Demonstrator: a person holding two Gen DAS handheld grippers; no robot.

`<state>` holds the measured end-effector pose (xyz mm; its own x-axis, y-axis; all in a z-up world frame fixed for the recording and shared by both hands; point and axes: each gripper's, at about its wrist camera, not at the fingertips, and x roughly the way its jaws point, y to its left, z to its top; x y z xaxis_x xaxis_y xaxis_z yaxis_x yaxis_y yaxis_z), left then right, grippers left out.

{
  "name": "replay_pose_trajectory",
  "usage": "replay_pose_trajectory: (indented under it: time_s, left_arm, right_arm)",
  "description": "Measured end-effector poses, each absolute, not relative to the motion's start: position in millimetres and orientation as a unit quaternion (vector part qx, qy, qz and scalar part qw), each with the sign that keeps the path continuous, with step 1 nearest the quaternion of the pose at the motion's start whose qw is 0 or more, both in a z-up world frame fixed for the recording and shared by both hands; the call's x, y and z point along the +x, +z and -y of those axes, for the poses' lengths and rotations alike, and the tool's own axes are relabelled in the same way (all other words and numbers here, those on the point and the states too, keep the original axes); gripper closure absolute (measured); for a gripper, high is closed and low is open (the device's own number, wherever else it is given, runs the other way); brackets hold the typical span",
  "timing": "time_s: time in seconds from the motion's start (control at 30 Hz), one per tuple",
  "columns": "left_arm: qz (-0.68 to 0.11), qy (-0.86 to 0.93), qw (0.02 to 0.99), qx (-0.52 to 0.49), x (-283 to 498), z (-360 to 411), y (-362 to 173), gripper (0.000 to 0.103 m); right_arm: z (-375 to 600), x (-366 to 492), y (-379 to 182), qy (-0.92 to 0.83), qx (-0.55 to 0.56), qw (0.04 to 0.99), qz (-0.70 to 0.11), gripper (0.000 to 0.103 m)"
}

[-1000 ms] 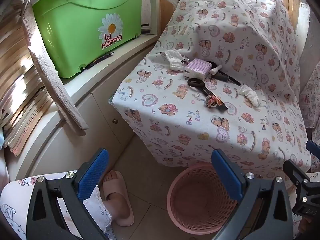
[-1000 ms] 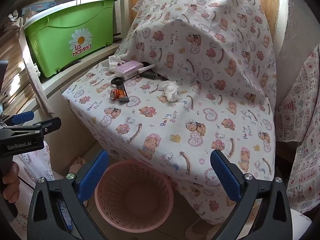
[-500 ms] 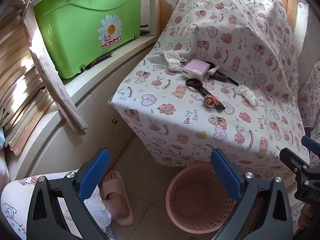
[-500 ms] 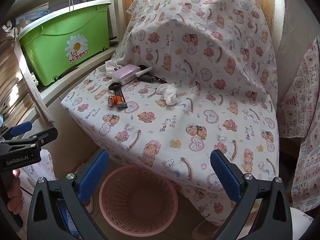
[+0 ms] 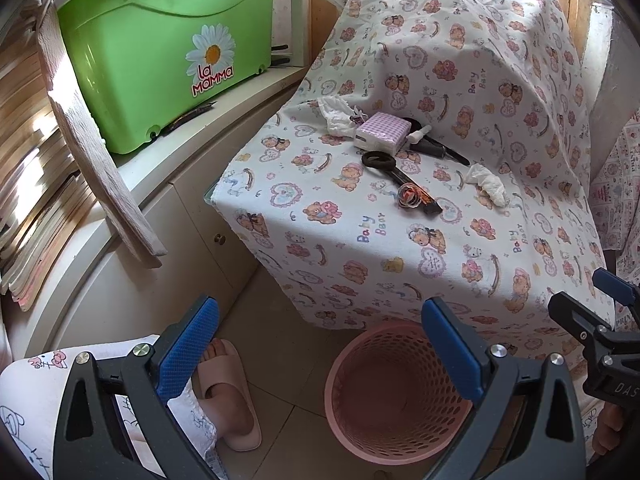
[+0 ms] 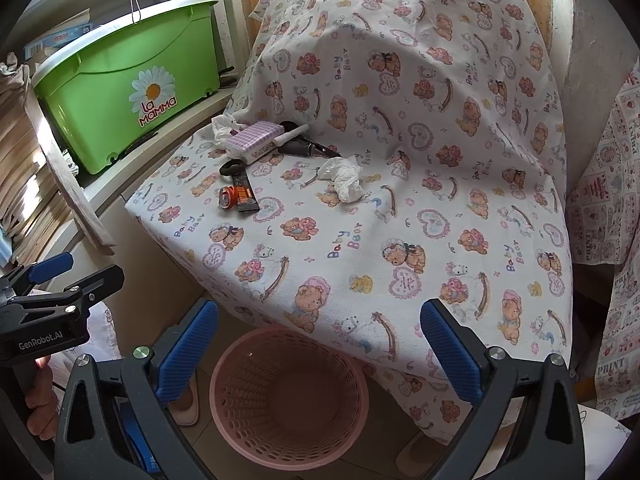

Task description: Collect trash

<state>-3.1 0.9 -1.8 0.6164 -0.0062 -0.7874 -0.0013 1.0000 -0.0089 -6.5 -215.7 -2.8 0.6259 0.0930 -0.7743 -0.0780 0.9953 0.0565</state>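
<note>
Both the left gripper point(image 5: 320, 354) and the right gripper point(image 6: 318, 354) hang with their blue pads spread wide and nothing between them, above a pink mesh wastebasket point(image 6: 289, 396) on the floor against the draped table point(image 6: 360, 248). On the teddy-bear cloth lie two crumpled white tissues, one point(image 6: 345, 178) toward the right, the other point(image 6: 221, 125) behind a lilac checked tissue pack point(image 6: 256, 141). Black scissors point(image 6: 239, 179) and an orange wrapper point(image 6: 229, 201) lie between them. A green La Mamma bin point(image 6: 128, 92) stands on the ledge to the left.
</note>
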Motion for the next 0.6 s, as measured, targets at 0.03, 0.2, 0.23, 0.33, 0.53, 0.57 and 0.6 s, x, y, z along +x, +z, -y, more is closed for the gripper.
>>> replay_pose_trajectory:
  time_s: [0.03,0.2,0.23,0.33,0.53,0.57,0.6]
  left_arm:
    - [-0.44,-0.002,0.898,-0.007,-2.9,-2.5,-2.3,0.003]
    - [-0.447,-0.002,0.894,-0.011,-0.9,-4.1,-5.6,0.003]
    - [-0.447,-0.001,0.895,-0.012,-0.9,-4.5,-5.7,0.003]
    - [-0.447,-0.002,0.895,-0.011,-0.7,-4.5,-5.4,0.003]
    - [-0.45,-0.006,0.893,-0.009,-1.4,-1.3,-6.6,0.003]
    - [-0.45,-0.007,0.893,-0.006,-1.9,-0.5,-6.9,0.003]
    - [-0.449,-0.007,0.893,-0.004,-2.5,0.4,-7.0,0.003]
  right_arm:
    - [214.7,-6.4,-3.3,0.045,0.006,0.902,-0.43,0.001]
    - [211.8,-8.3,-3.6,0.05,-0.001,0.903,-0.428,0.001]
    - [211.1,-8.8,-3.2,0.051,-0.003,0.903,-0.427,0.001]
    - [209.7,-9.7,-2.8,0.051,-0.005,0.904,-0.424,0.001]
    - [207.9,-10.3,-3.2,0.054,-0.005,0.904,-0.425,0.001]
    - [207.3,-10.8,-3.4,0.055,-0.005,0.903,-0.425,0.001]
    - [206.3,-11.2,-3.7,0.055,-0.007,0.903,-0.425,0.001]
